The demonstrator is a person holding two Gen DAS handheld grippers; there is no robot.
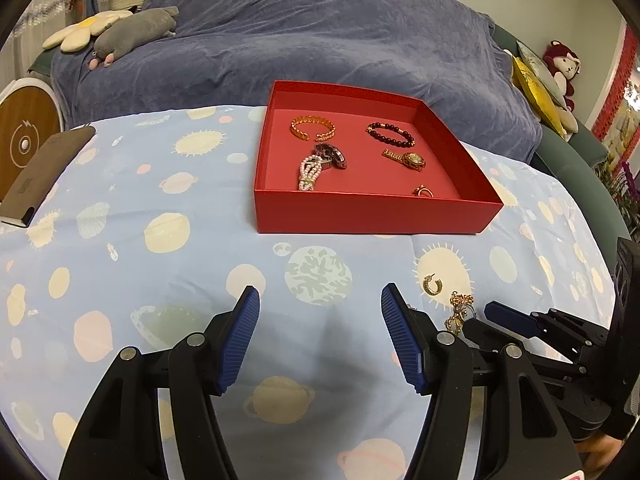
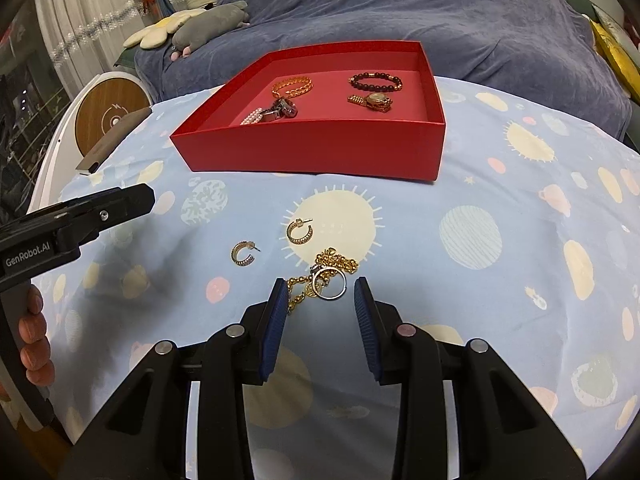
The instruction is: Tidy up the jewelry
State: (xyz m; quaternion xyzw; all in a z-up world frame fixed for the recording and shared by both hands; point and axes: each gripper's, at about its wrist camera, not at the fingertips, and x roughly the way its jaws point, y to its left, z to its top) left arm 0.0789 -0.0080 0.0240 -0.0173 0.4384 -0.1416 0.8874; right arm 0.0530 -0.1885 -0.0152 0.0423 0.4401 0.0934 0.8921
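Two claws were out over the planet-print cloth (image 2: 500, 184); the right gripper (image 2: 320, 296) stood about half open, jaws straddling the silver ring (image 2: 330, 285) and gold chain (image 2: 320, 270), the left pad touching the chain but gripping nothing, evidently lined up for a pick; two hoop earrings (image 2: 300, 231) lay loose toward eleven o'clock; the red box (image 2: 312, 148) at twelve already held bracelets and a watch; the left gripper (image 1: 320, 312) gaped wide, empty, waiting.

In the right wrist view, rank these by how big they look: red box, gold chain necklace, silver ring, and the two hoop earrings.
1. red box
2. gold chain necklace
3. silver ring
The two hoop earrings look alike, roughly ring-sized; unsure.
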